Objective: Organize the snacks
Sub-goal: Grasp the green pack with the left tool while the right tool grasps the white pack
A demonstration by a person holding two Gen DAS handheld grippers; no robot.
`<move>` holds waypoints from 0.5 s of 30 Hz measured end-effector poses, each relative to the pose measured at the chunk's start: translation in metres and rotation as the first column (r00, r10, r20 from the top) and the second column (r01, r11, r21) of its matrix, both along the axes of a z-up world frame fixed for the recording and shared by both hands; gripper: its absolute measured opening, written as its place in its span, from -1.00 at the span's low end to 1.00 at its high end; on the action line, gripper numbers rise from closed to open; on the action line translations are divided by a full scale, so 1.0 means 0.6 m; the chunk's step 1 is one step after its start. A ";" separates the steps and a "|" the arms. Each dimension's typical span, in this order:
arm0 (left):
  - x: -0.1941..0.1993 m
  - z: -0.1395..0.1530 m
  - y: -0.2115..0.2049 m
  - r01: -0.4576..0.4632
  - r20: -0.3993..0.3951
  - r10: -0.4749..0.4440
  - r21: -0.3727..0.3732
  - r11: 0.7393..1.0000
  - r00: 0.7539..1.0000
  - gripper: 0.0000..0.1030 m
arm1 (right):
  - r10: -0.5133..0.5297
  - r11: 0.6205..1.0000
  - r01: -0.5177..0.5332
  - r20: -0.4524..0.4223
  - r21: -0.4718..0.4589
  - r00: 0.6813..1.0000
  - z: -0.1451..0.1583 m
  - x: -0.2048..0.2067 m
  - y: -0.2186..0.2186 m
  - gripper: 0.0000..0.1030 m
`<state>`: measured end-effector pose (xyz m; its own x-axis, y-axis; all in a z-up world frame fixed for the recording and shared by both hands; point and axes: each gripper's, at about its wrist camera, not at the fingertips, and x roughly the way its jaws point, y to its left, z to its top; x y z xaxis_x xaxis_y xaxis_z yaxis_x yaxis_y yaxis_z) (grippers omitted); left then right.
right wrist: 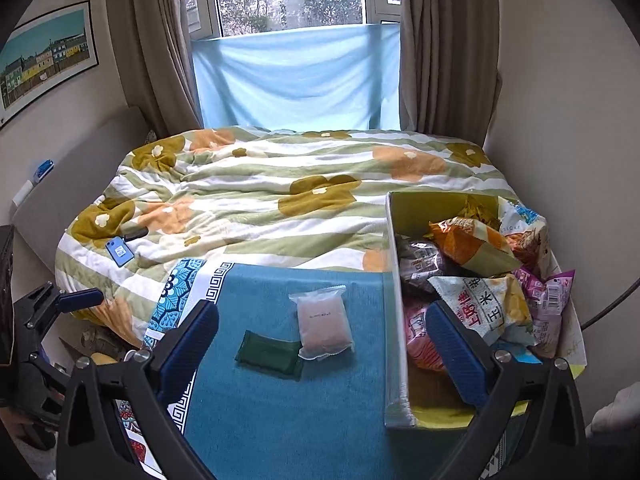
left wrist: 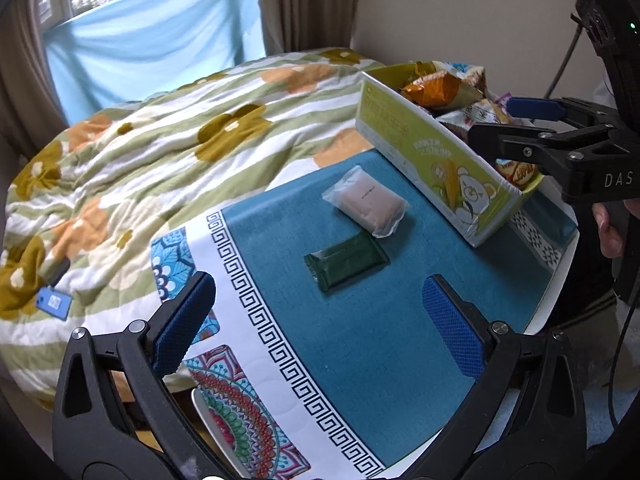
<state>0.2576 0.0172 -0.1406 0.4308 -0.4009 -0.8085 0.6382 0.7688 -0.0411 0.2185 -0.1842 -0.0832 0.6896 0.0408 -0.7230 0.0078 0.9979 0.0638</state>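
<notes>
Both claws gape empty: left claw, right claw marked "DAS".

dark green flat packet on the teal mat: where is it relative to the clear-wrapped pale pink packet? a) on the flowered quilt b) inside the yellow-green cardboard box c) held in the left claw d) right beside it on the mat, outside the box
d: the dark green flat packet lies on the teal mat next to the clear-wrapped pale pink packet, outside the yellow-green cardboard box.

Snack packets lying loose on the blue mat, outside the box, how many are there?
2. A clear packet with a pale pink block lies mid-mat near the green cardboard box; a dark green flat packet lies beside it, their corners touching or overlapping.
</notes>
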 end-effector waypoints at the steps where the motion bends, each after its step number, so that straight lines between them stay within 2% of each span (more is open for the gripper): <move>1: 0.007 -0.014 -0.003 0.028 -0.009 -0.028 0.001 1.000 1.000 0.99 | 0.009 1.000 -0.009 -0.017 -0.011 1.000 -0.013 0.005 0.008 1.00; 7: 0.044 -0.094 -0.041 0.199 -0.018 -0.198 0.061 0.978 0.980 0.99 | 0.104 0.990 -0.115 -0.134 -0.079 0.986 -0.108 0.047 0.048 0.99; 8: 0.050 -0.108 -0.049 0.222 -0.023 -0.221 0.066 0.973 0.975 0.99 | 0.115 0.988 -0.129 -0.155 -0.086 0.981 -0.124 0.055 0.052 0.93; 15: 0.083 -0.212 -0.103 0.332 -0.052 -0.328 0.183 0.925 0.943 0.98 | 0.154 0.977 -0.183 -0.236 -0.106 0.959 -0.223 0.116 0.053 0.76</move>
<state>0.3074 -0.0444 -0.2679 0.2829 -0.3589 -0.8895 0.8578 0.5096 0.0672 0.2879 -0.1522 -0.2169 0.4990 0.0416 -0.8656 -0.1611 0.9859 -0.0455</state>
